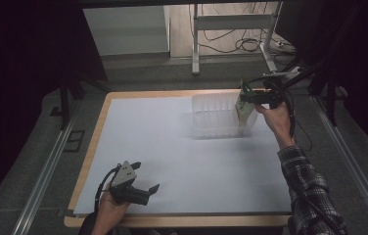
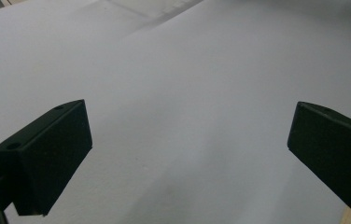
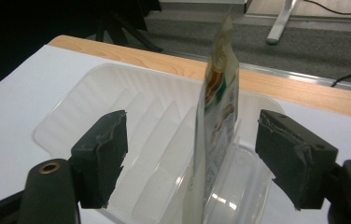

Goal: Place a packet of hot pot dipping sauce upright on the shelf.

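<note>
Nearest the high camera, at the surface's (image 1: 182,161) near left corner, the left tongs (image 1: 149,182) lie low in the person's left hand (image 1: 107,208), pointing toward the right edge. Their jaws stand spread wide with only the bare white sheet between them, as the left gripper view shows.

At the far right corner sits a clear plastic tray (image 1: 214,117) with ribbed dividers along its inside, resting on the white sheet close to the far edge. A printed pouch (image 3: 218,121) stands upright on its edge in the tray, slotted between the dividers toward the tray's right end, its top rising above the rim.

Over that end the right tongs (image 1: 244,100) hang, held in the right hand (image 1: 276,120), whose plaid sleeve (image 1: 309,191) runs along the right edge. Their jaws are spread, one on each side of the pouch (image 1: 244,108), and neither pad touches it in the right gripper view; the pouch stands free between them.
</note>
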